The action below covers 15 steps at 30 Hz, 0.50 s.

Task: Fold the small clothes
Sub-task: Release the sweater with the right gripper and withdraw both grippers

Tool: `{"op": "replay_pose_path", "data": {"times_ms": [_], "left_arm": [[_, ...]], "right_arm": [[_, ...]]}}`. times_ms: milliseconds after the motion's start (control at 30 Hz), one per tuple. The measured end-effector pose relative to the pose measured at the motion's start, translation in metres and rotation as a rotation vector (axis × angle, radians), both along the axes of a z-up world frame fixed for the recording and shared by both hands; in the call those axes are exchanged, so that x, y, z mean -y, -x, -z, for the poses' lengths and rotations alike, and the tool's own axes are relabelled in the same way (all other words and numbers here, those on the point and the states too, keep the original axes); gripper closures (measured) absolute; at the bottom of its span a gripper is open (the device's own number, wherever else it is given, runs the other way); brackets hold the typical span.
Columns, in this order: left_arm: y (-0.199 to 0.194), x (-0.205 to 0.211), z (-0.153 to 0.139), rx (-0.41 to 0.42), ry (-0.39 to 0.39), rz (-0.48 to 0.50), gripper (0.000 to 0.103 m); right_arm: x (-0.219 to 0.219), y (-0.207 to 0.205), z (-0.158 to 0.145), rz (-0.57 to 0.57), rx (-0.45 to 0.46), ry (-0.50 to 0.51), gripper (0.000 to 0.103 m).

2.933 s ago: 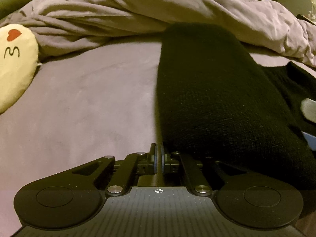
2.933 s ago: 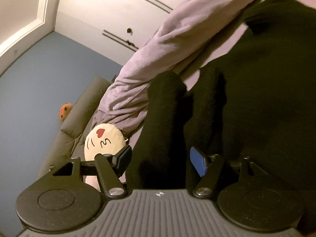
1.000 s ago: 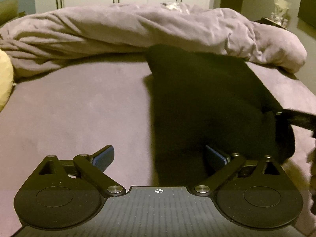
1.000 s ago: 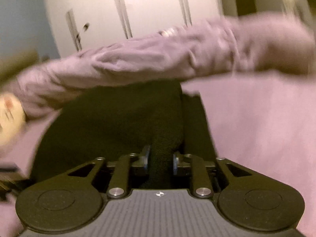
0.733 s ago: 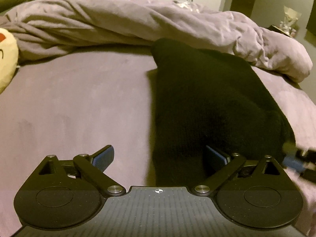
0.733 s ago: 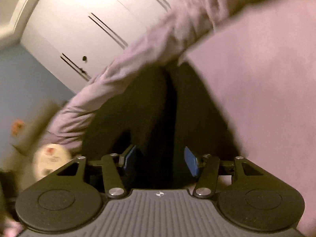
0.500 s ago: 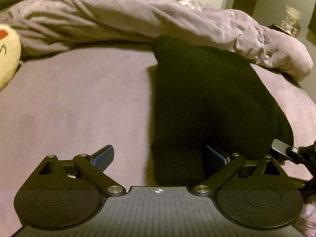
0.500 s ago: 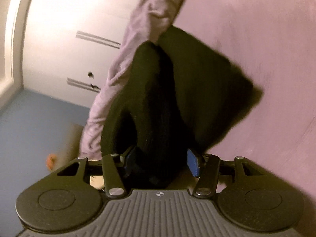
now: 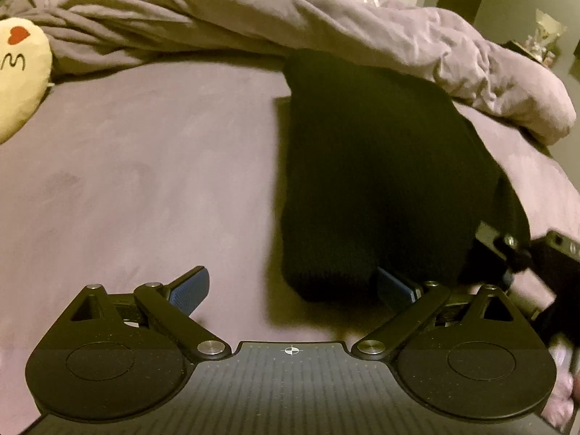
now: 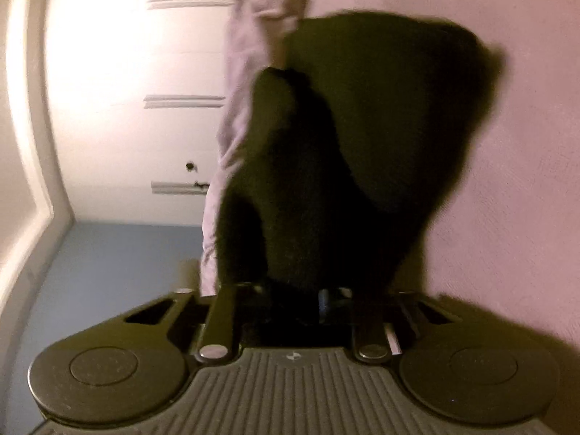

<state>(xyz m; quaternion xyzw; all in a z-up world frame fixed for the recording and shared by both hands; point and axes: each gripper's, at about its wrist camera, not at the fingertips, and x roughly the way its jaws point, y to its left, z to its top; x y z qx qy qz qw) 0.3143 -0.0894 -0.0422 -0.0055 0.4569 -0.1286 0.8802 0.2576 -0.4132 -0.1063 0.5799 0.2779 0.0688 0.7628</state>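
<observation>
Here, 1 black garment (image 9: 366, 181), knitted and folded into a long band, lies on the mauve bed sheet (image 9: 145, 181), its long axis running from the near edge toward the bunched duvet (image 9: 253, 11). Left gripper (image 9: 291, 286): jaws wide apart, holding nothing, the garment's near end between them. Right gripper (image 10: 290, 299): jaws closing, black cloth between them. 1 yellow cushion (image 9: 18, 72) at left.
</observation>
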Motion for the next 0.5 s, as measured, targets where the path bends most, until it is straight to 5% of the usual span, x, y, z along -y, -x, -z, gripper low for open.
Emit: {"op": "replay_pose_path", "data": {"times_ms": [200,300,367,433,500], "left_arm": [[0.008,0.006,0.009,-0.035,-0.043,0.017,0.003],[0.012,0.011,0.014,-0.050,-0.034,0.019,0.003],[0.012,0.013,0.016,-0.055,-0.035,0.020,0.003],[0.012,0.014,0.019,-0.065,-0.041,0.015,0.003],[0.012,0.014,0.020,-0.066,-0.045,0.015,0.003]], "right_arm": [[0.003,0.001,-0.104,-0.054,0.160,0.732,0.091],[-0.005,0.016,-0.114,-0.066,0.177,1.053,0.089],[0.002,0.025,-0.097,-0.084,0.122,1.038,0.079],[0.020,0.029,-0.067,-0.123,0.000,0.907,0.073],[0.031,0.040,-0.054,-0.112,-0.022,0.804,0.065]]}}
